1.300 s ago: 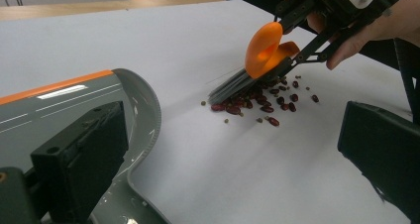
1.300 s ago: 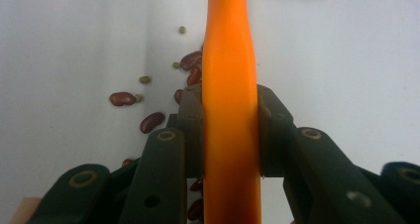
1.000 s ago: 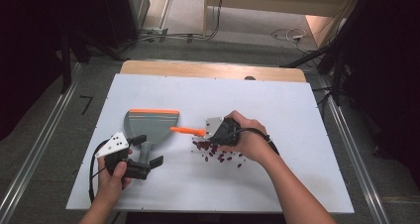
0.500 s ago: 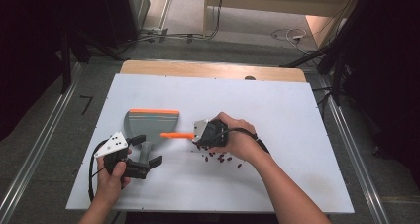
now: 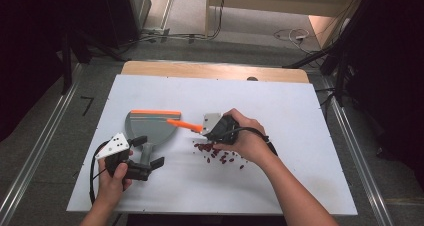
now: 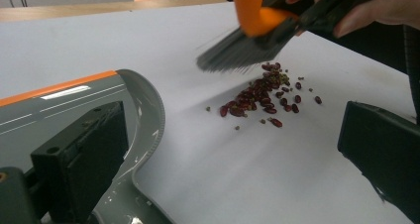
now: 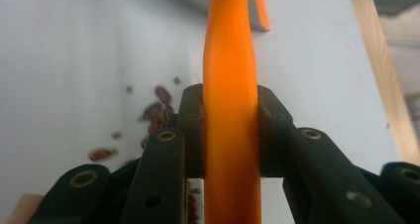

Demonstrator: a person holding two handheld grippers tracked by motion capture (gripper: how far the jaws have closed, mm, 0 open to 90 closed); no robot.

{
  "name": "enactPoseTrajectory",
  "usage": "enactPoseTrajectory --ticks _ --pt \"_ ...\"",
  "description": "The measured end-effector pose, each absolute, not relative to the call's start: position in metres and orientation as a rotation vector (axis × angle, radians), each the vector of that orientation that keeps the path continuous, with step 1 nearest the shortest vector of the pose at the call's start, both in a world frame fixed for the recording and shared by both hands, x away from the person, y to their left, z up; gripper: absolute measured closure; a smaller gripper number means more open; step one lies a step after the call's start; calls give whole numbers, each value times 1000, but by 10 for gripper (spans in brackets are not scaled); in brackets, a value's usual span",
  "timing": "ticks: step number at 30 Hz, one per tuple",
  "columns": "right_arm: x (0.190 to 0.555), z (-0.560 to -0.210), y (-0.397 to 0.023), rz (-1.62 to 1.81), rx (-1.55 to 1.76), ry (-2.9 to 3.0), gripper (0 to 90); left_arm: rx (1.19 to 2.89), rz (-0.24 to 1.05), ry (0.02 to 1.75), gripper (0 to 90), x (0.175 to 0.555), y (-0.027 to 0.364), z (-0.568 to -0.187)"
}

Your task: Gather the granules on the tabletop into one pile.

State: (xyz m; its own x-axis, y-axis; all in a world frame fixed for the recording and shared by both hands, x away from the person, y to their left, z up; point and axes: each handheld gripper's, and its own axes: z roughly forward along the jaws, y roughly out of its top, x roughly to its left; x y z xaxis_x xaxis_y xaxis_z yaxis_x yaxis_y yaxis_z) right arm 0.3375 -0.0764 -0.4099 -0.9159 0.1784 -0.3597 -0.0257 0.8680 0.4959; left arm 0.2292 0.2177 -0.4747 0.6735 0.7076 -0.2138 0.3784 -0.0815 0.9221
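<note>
A grey dustpan (image 5: 150, 128) with an orange lip lies flat on the white table, its handle pointing at me. My left gripper (image 5: 148, 152) stands open with that handle between its jaws. In the left gripper view the dustpan (image 6: 74, 100) is against the left jaw and the right jaw stands far off. My right gripper (image 7: 231, 130) is shut on the orange handle of a brush (image 5: 182, 123). The dark bristles (image 6: 237, 53) hang just above a small heap of dark red beans (image 5: 220, 156) (image 6: 262, 97), to the right of the pan.
The white table top (image 5: 300, 116) ends in a wooden strip (image 5: 215, 71) at the far edge. Metal rails run along the floor on both sides. Cables lie on the floor beyond the table.
My right hand swept the brush left toward the dustpan, then drew back slightly and lifted it. A few beans have spread. The left hand and the dustpan have stayed put.
</note>
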Motion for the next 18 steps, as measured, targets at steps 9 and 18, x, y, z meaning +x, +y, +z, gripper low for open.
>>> enactPoseTrajectory --ticks 9,18 --pt "337 -399 -73 930 667 2822 688 1694 345 886 0 229 218 -474" --pt "342 -432 -51 1057 1115 2892 688 1692 350 891 0 229 219 -474"
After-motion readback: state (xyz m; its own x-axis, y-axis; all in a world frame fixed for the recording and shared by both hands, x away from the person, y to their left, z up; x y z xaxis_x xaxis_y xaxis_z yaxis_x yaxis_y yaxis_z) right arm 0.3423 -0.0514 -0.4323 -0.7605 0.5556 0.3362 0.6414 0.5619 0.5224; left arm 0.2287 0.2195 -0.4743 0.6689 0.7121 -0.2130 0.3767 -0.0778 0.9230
